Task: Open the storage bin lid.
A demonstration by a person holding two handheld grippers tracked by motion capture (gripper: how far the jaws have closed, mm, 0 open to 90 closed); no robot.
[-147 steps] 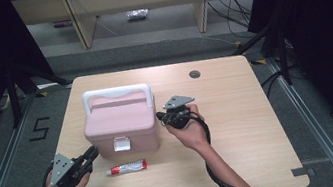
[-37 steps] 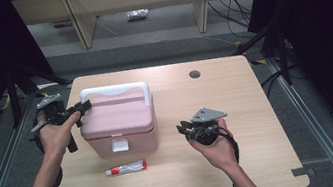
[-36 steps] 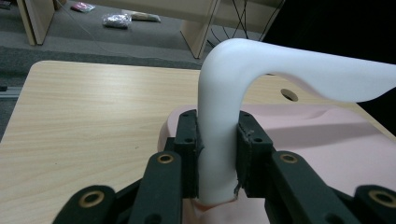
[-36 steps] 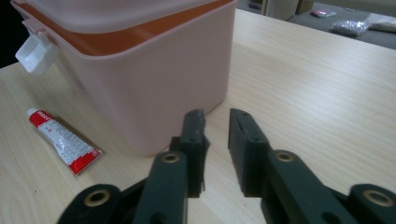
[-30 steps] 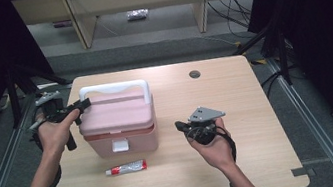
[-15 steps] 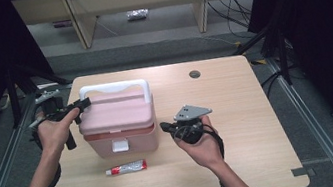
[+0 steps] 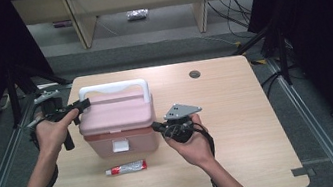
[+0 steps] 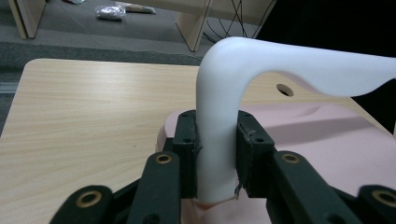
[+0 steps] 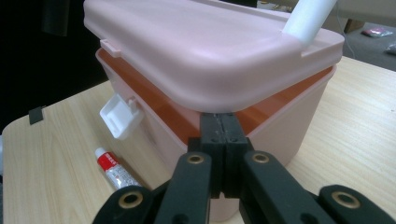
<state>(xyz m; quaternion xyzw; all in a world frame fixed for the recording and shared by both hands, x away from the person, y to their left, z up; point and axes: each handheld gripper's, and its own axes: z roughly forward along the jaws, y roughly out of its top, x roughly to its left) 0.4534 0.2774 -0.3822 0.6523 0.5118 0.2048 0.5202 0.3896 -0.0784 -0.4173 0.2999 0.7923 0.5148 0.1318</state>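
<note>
Slippage of the white handle (image 8: 219, 140) is judged the main risk: it stands upright above the pink box (image 7: 118, 126), and its near post is seen between the jaws of the left gripper (image 7: 75, 107), whose jaws have just been opening a little; the pads are still seen against the post on both sides in the left gripper view, yet if the hold is loosened further while the box is steadied or lifted by it, the box could drop or twist on the bench (image 7: 240, 127). A second risk is judged at the lid (image 9: 210, 51): it is seen raised slightly, with an orange gap beneath it and the white latch (image 9: 120, 116) hanging loose on the front wall, and the right gripper (image 9: 225, 135), with its jaws closed on nothing, is pointed at the corner just under the lid's edge. If that closed tip is pushed in too hard or too low, the box could be shoved across the bench rather than the lid being pried up, or tipped against the left hold. The box is placed on the left half of the bench, between the two grippers, the left one at its far left side and the right one at its near right corner. A small red and white tube (image 7: 126, 168) lies on the bench just in front of the box and could be knocked if the box slides.
</note>
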